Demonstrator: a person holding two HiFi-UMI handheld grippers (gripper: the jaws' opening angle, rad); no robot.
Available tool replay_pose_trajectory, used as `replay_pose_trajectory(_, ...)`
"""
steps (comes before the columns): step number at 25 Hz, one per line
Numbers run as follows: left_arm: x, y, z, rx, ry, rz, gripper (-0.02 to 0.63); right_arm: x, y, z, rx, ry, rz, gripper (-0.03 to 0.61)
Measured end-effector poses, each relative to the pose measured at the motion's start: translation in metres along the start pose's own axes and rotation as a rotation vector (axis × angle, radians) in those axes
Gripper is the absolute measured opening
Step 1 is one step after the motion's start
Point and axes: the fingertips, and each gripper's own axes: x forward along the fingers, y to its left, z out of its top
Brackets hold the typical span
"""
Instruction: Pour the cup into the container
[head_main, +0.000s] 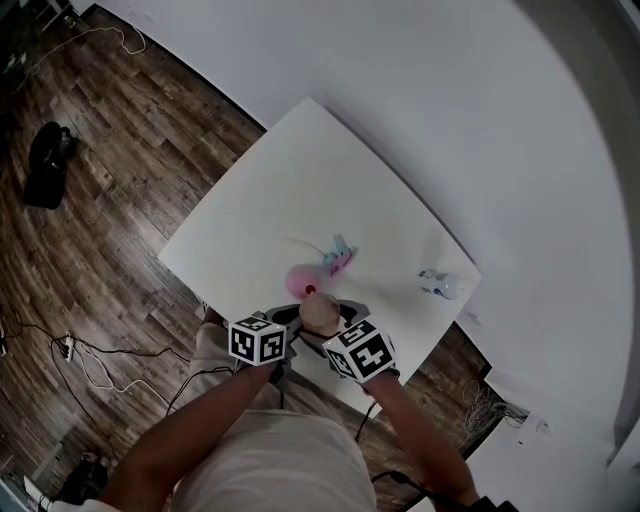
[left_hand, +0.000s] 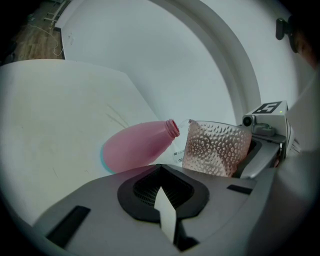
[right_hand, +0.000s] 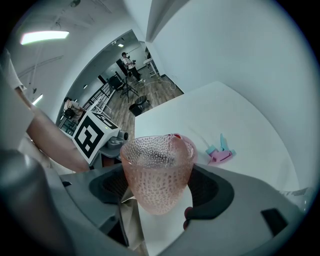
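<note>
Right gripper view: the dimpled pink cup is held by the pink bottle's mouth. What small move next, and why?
Probably nudge the right gripper forward, then begin tipping: it is shut on the dimpled pink translucent cup, and the left gripper view shows the cup's lip just short of the mouth of the pink plastic bottle.

Wide bare tabletop (head_main: 280, 190) through the upper left and middle of the head view: free passage there. Crowded at lower centre: pink bottle (head_main: 298, 280), dimpled cup (head_main: 321, 313) right at its mouth. Just right of centre, a pink-and-teal spray head (head_main: 339, 257); further right, near the table edge, a small clear bottle (head_main: 441, 285). Open strip between those two.
</note>
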Motion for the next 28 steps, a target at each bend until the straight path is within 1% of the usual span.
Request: replay_pose_trajectory(28,-0.0005,0.0007,-0.0045,-0.027,-0.004,-0.02,0.009,0.0032,0.0025,-0.0026,-0.003,0.066,-0.003,0.368)
